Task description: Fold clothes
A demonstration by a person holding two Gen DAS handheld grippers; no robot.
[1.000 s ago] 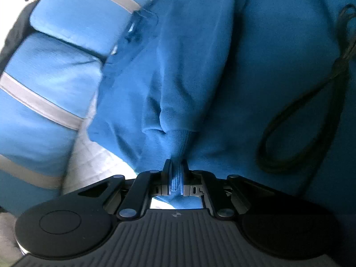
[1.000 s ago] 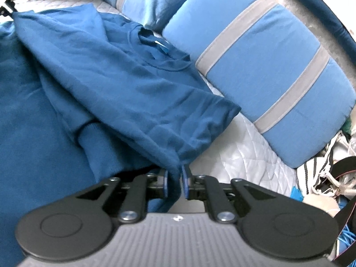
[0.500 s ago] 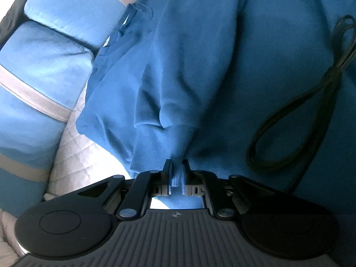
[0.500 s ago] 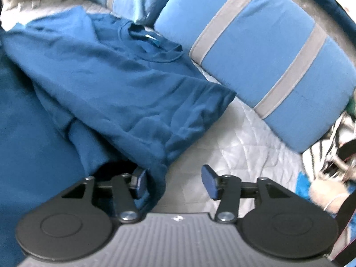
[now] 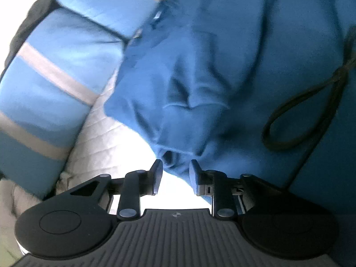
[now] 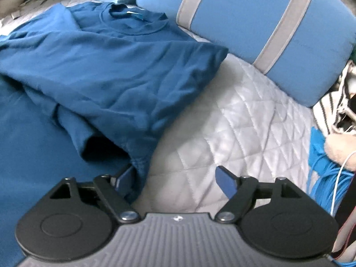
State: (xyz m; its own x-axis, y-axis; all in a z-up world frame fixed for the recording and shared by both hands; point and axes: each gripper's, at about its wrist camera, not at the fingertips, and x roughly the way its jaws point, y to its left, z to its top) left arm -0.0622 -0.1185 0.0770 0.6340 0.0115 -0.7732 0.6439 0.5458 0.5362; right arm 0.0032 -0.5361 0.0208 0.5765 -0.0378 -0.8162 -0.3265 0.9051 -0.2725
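Your left gripper (image 5: 174, 173) had its jaws apart, the blue shirt (image 6: 124, 66) bunched just ahead. Your right gripper (image 6: 175, 178) stood wide apart, the shirt's hem brushing its left finger, collar pointing away toward 2 striped pillows (image 6: 255, 17) on the quilted bed (image 6: 244, 122).

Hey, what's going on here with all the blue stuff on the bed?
A person is folding clothes with handheld tongs. Both the left tongs and right tongs are open and hold nothing. A blue T-shirt lies partly folded on the white quilt, beside striped blue pillows, its edge by the right tongs' left finger.
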